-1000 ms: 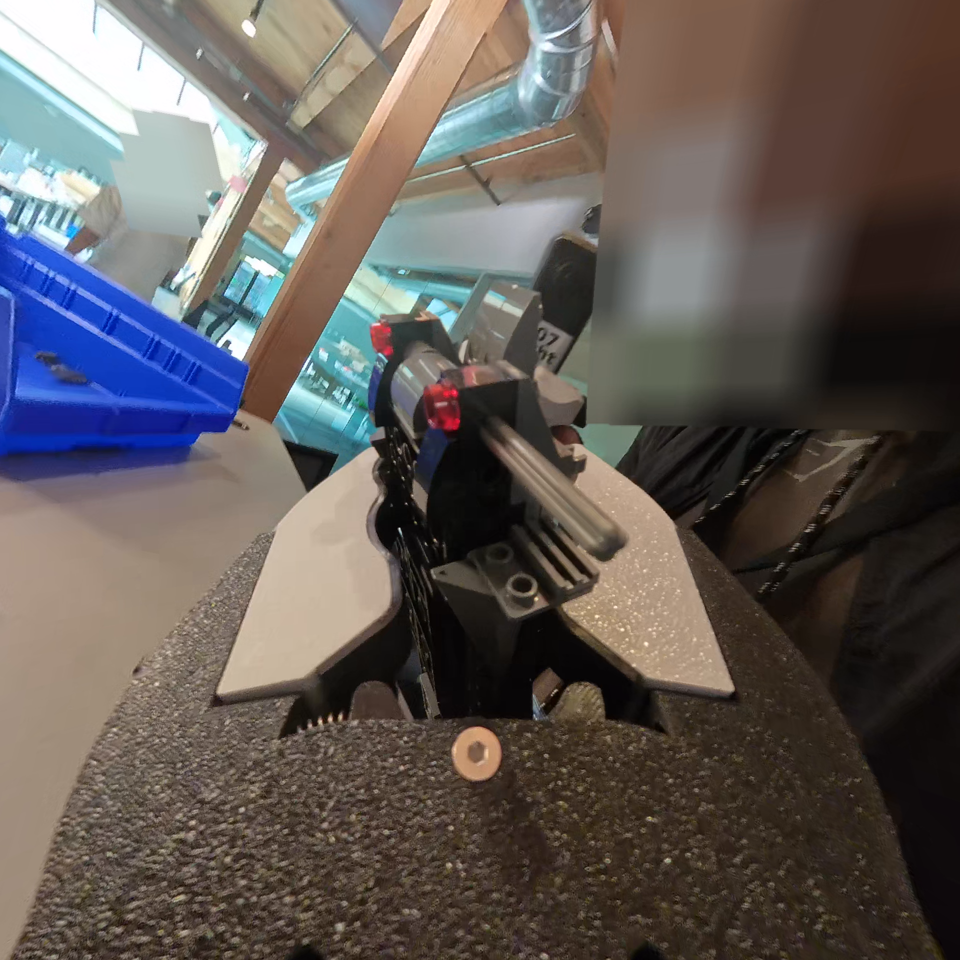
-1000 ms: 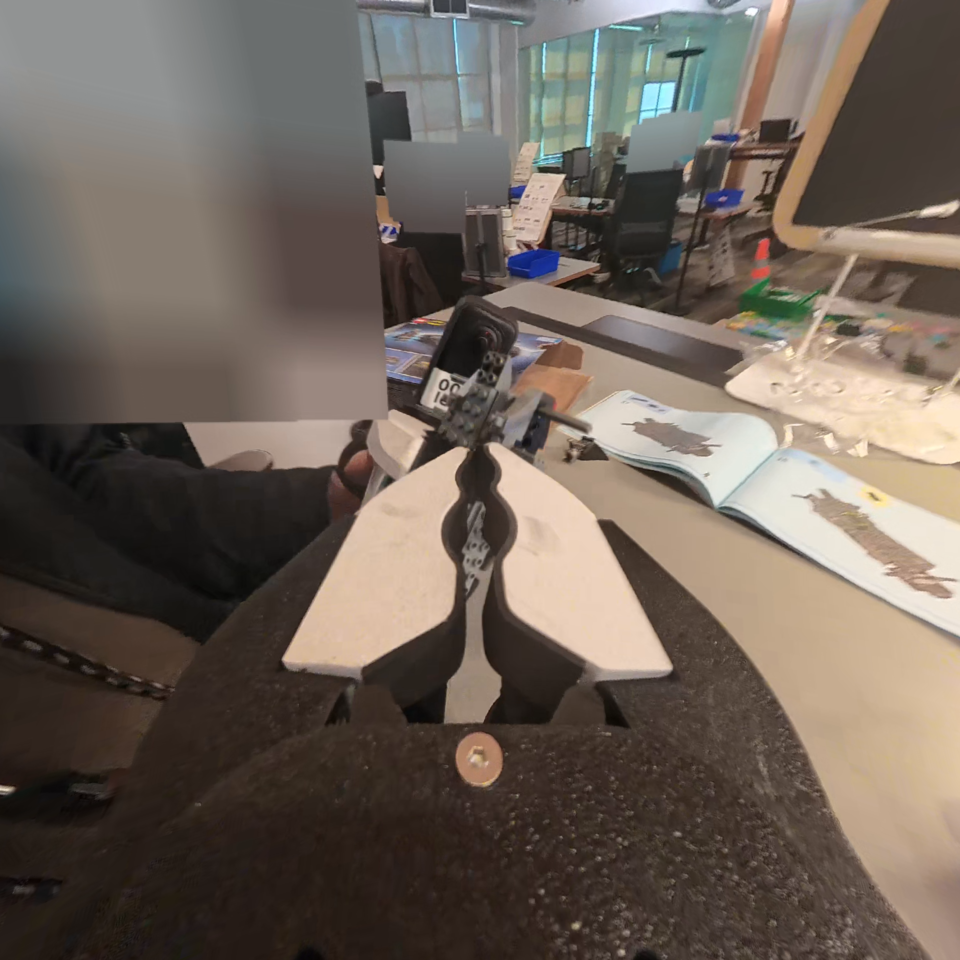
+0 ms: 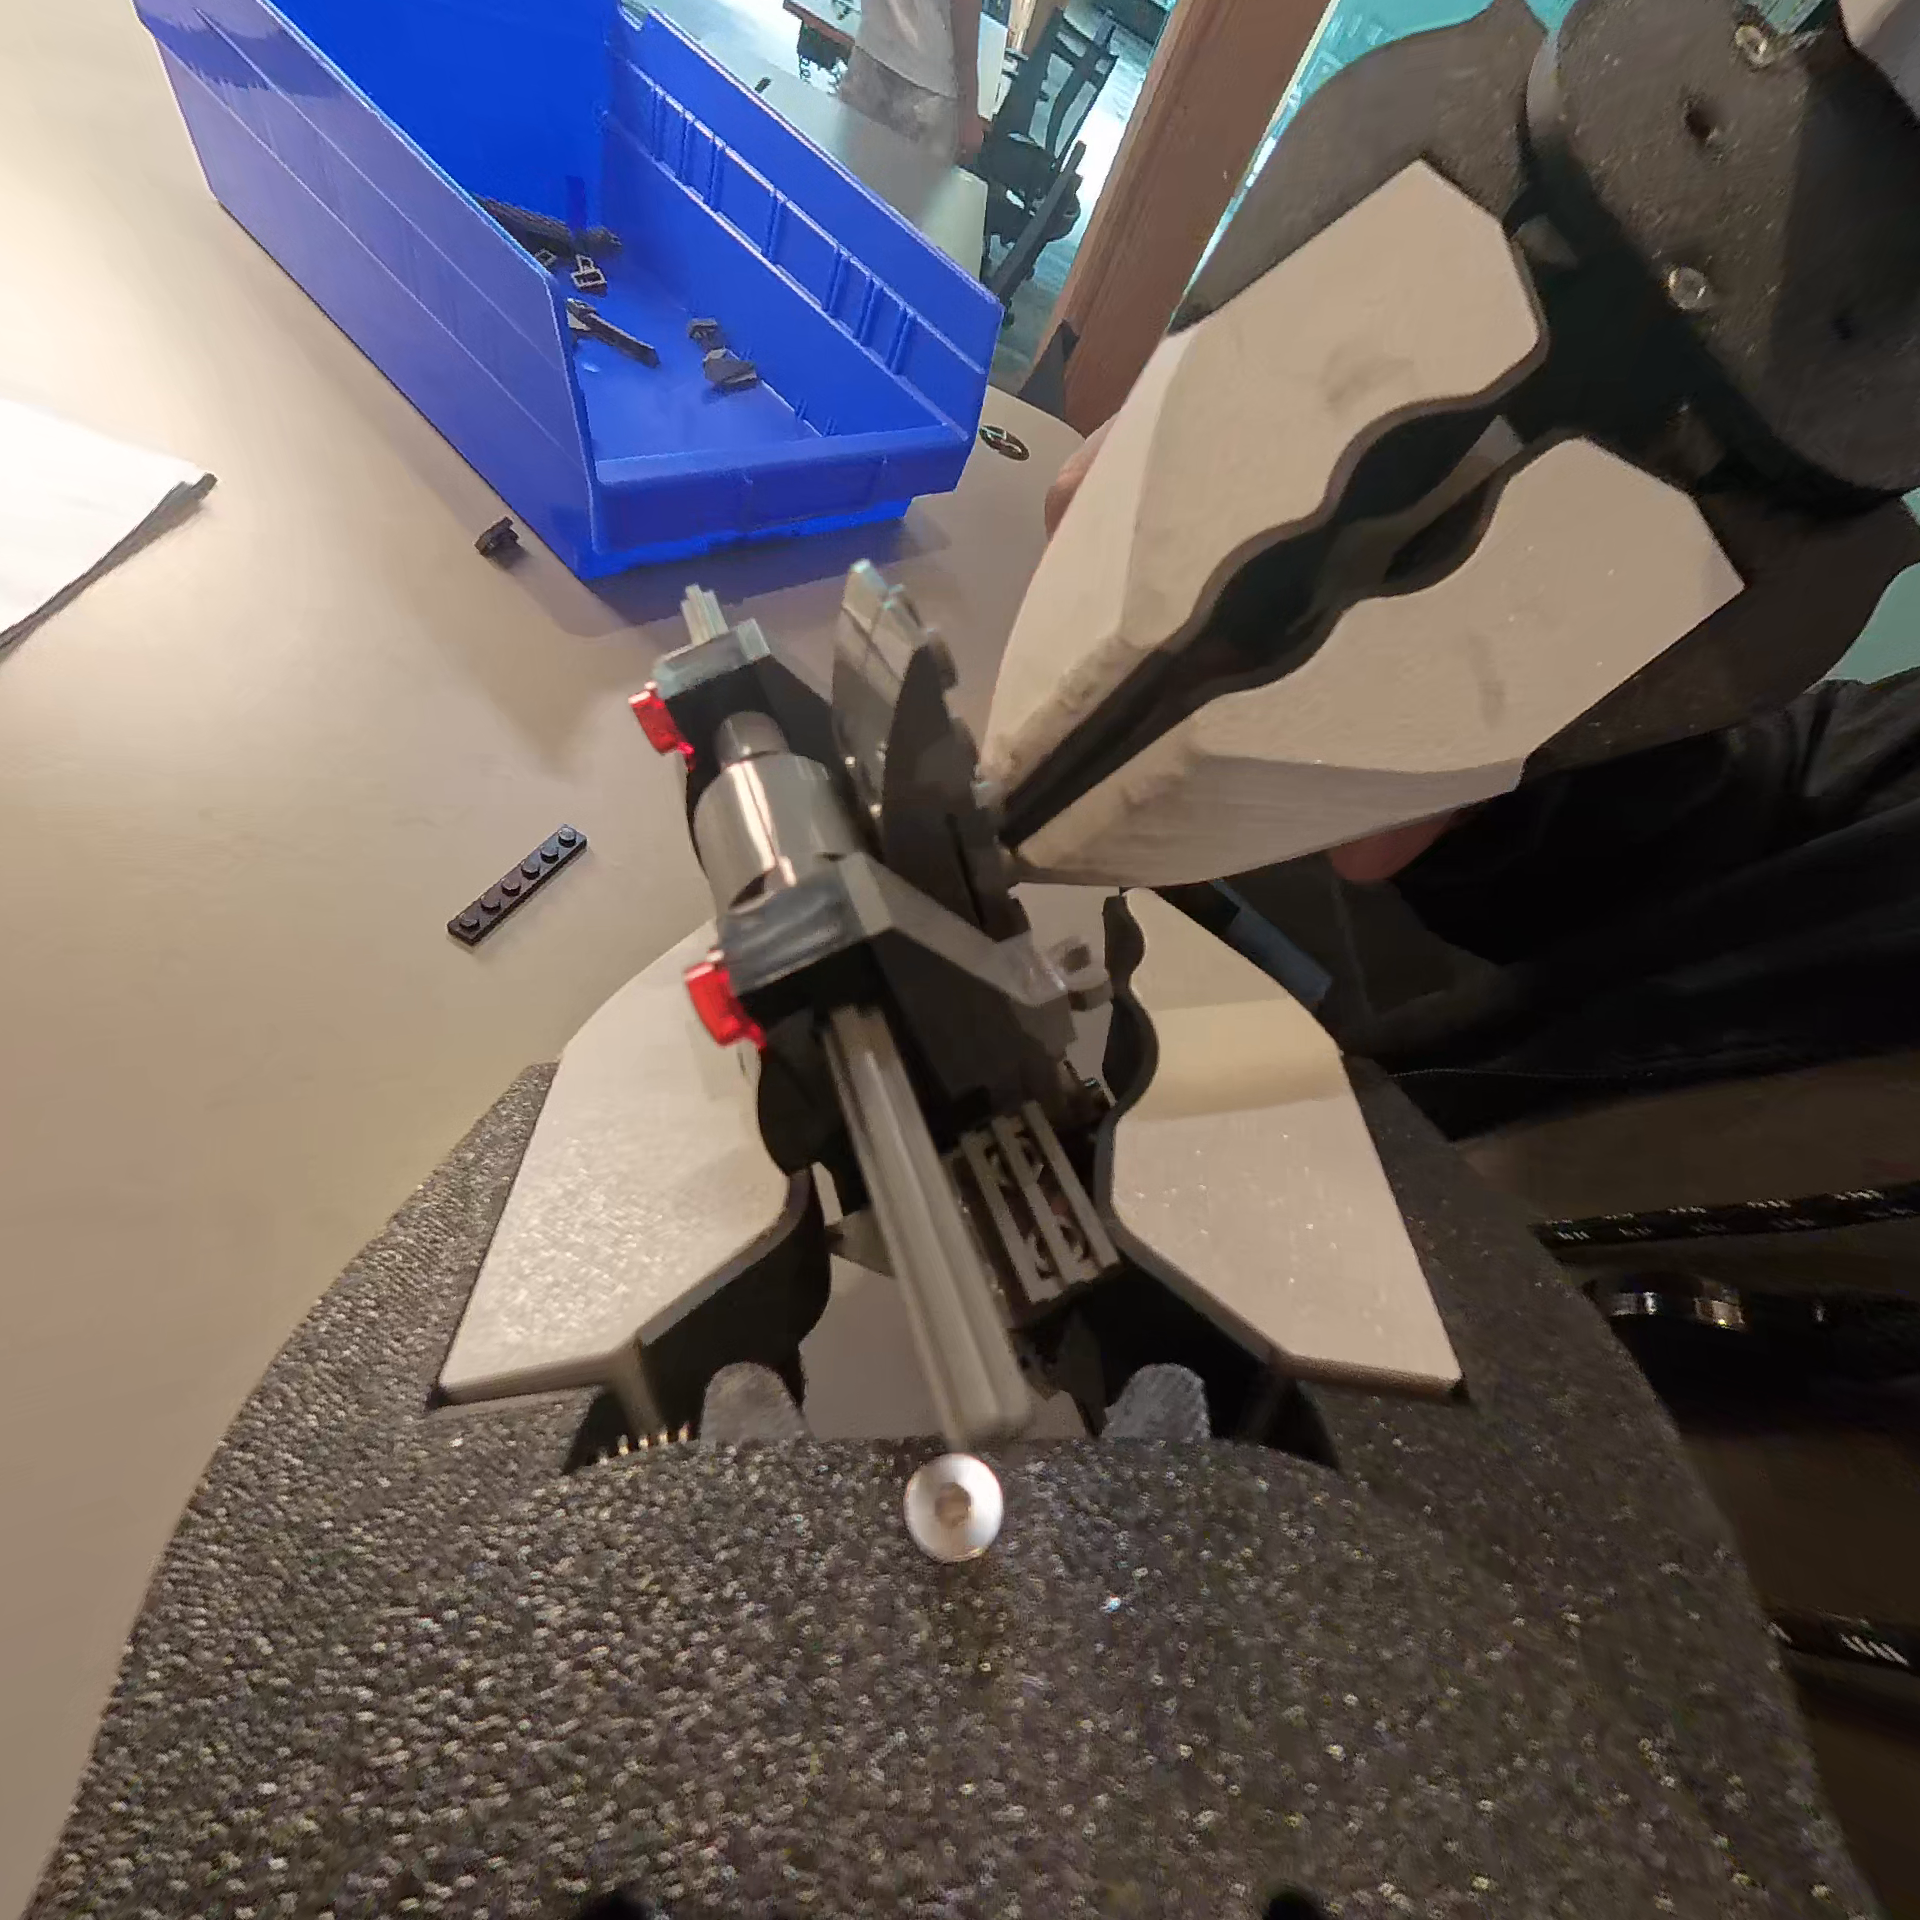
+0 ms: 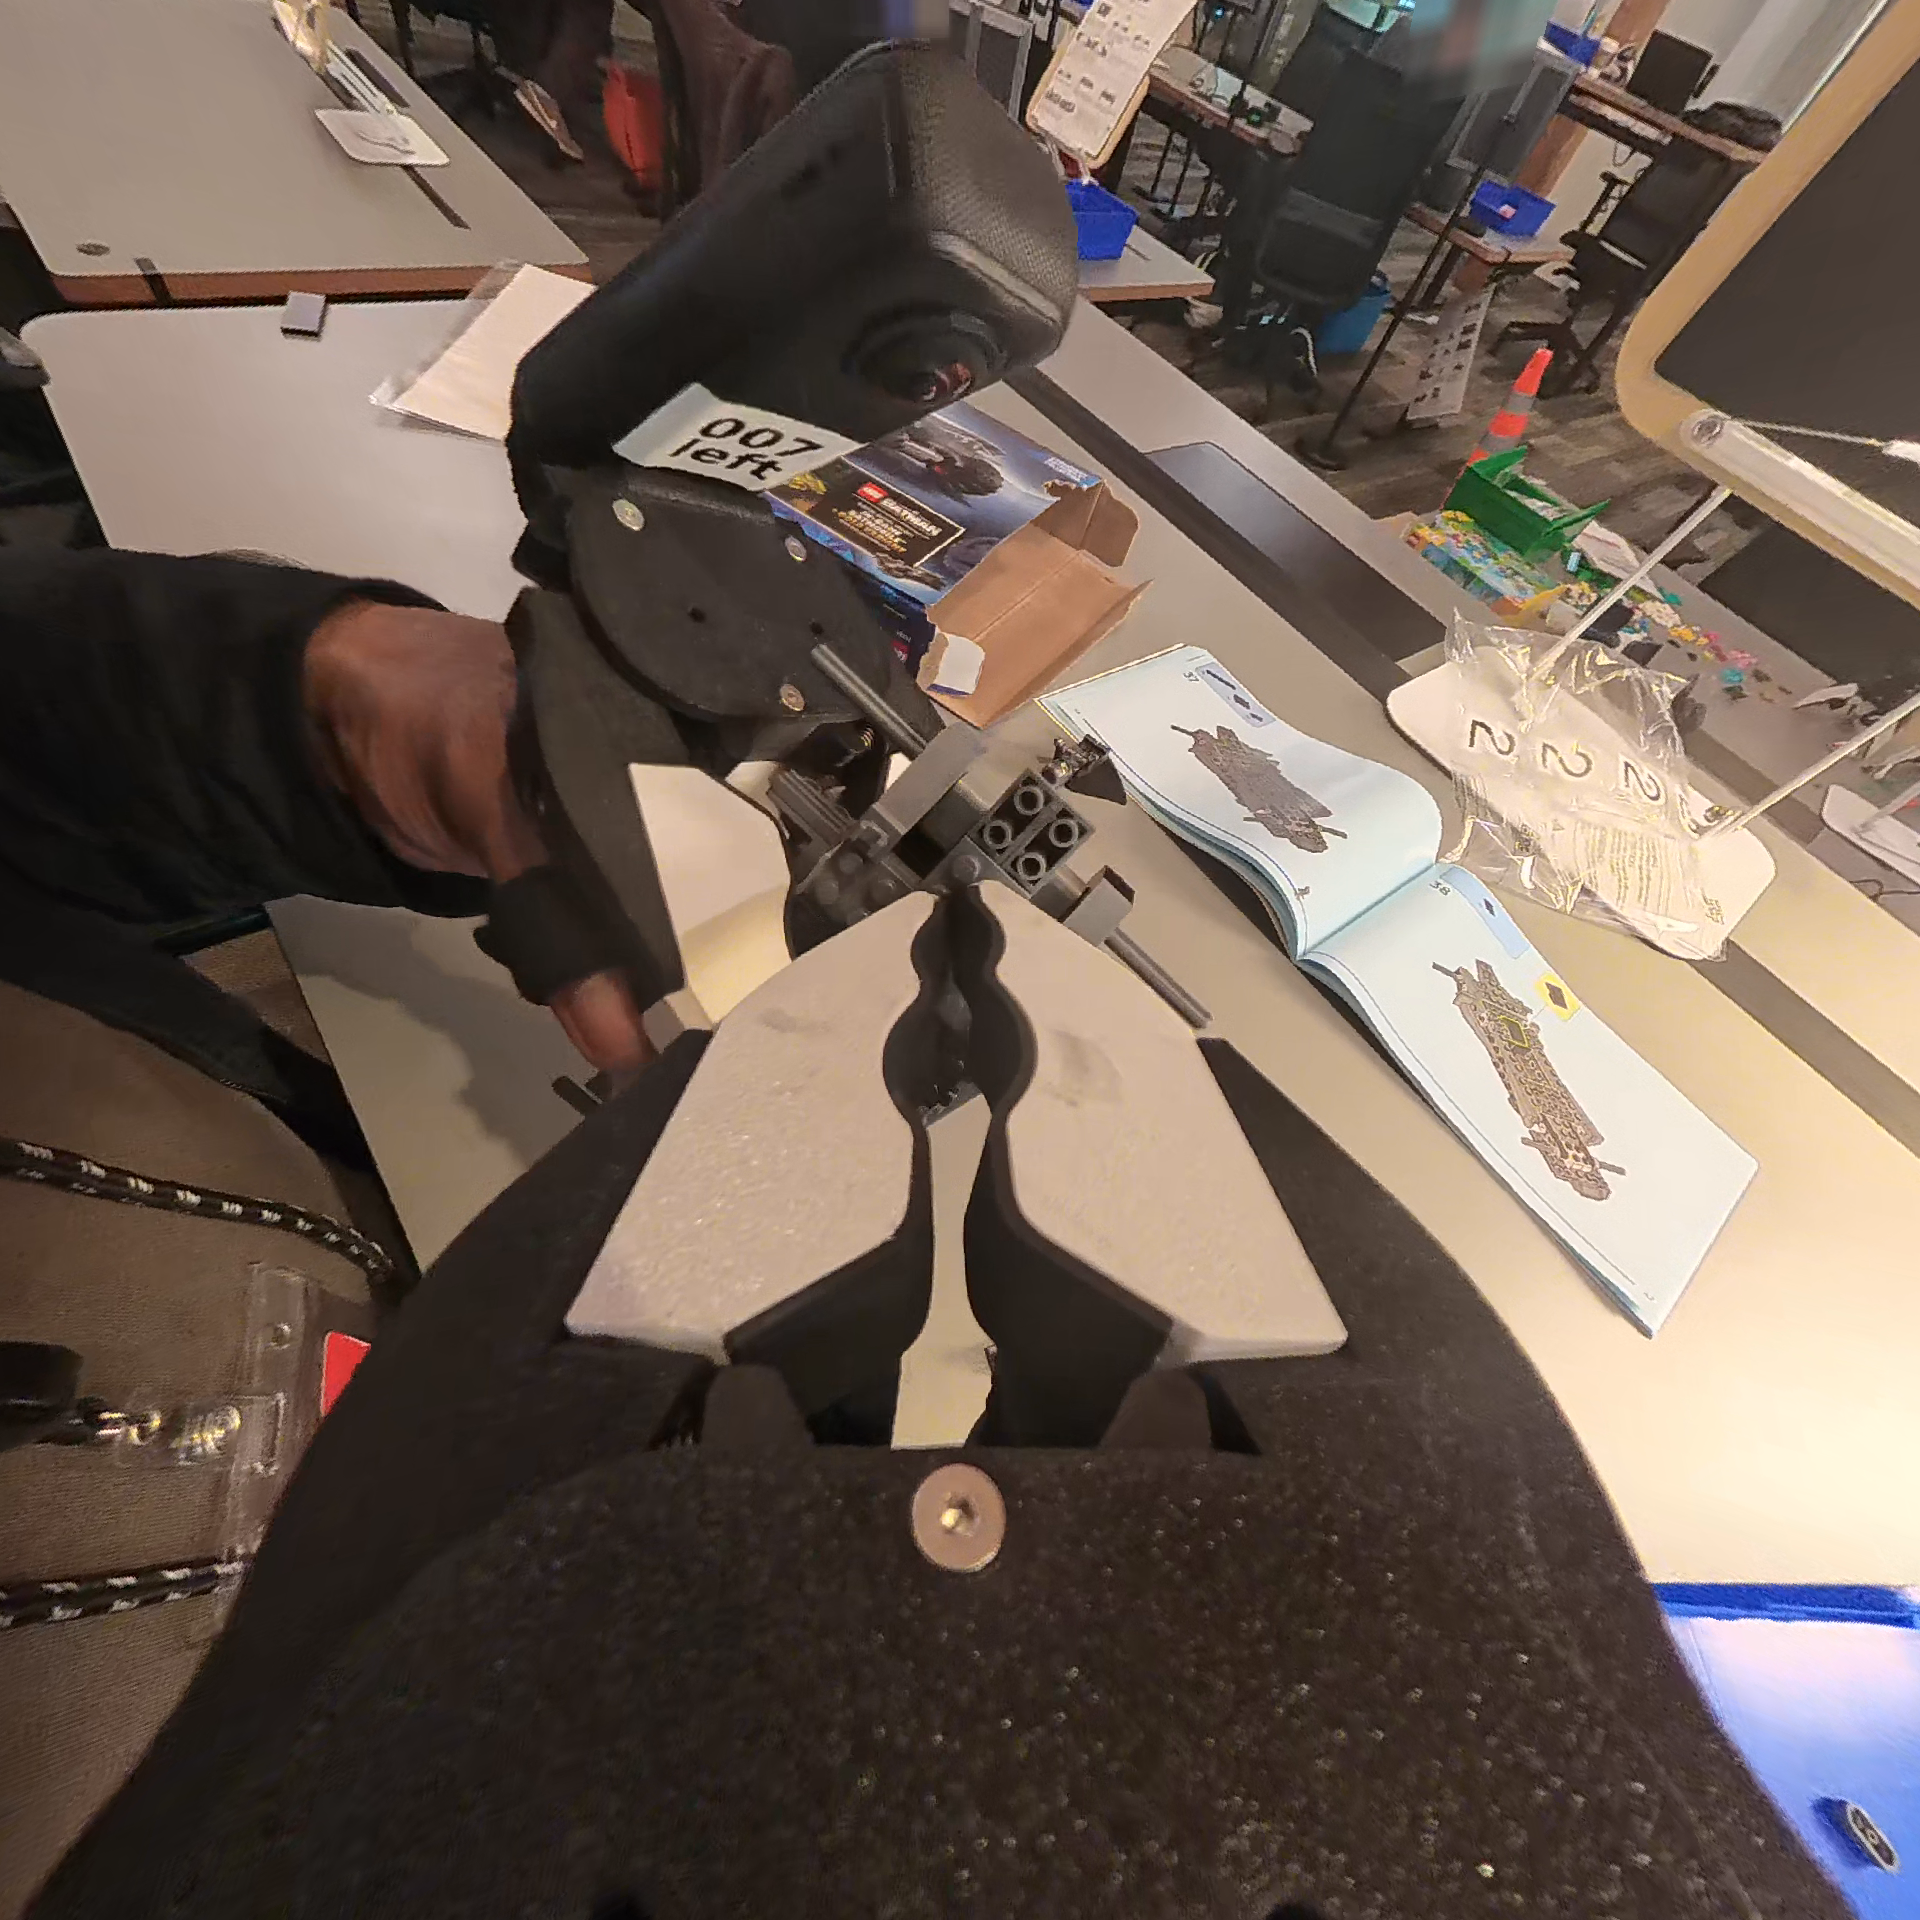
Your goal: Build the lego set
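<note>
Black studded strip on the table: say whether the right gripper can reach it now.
Probably yes: the strip lies uncovered beside the brick model, though the right gripper is shut there.

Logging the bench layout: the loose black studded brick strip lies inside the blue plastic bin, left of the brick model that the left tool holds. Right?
Not quite. The black studded brick strip lies on the tan tabletop, outside the blue plastic bin. It is left of the dark grey brick model held in the left tool, as the left wrist view shows.

Each view is taken from just behind its own gripper, angled down at the table (image 3: 208, 831); the brick model (image 3: 831, 883) is seen close at both frame centres
</note>
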A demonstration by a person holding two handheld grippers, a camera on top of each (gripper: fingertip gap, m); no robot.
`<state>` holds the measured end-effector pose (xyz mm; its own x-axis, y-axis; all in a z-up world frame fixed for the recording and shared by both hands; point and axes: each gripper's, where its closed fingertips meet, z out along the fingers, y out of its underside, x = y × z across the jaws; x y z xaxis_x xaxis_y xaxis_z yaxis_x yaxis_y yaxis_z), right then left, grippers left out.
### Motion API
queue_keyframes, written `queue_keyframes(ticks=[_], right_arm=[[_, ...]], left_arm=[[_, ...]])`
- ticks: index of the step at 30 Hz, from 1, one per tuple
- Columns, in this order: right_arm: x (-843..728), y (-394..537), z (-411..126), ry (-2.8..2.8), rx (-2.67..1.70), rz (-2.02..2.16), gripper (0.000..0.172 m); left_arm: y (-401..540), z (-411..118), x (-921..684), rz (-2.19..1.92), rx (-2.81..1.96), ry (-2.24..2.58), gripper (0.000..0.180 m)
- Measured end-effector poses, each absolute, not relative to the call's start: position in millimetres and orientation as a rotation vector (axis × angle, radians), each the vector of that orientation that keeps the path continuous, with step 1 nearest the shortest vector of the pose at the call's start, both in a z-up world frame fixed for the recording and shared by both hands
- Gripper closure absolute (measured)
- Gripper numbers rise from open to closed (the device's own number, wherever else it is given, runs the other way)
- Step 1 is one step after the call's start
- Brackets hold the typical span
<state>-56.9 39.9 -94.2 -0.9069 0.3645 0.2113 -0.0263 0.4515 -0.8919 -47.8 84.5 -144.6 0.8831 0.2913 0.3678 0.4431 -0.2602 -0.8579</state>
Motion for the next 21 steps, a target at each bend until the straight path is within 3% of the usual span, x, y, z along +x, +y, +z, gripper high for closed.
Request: queue_keyframes(ticks=[21], right_arm=[[-58.7,46.6,-97.8,-2.35,-0.343,1.444,0.172]], left_arm=[[85.9,-153.9,-55.9,0.002,-2.01,-0.565,0.125]])
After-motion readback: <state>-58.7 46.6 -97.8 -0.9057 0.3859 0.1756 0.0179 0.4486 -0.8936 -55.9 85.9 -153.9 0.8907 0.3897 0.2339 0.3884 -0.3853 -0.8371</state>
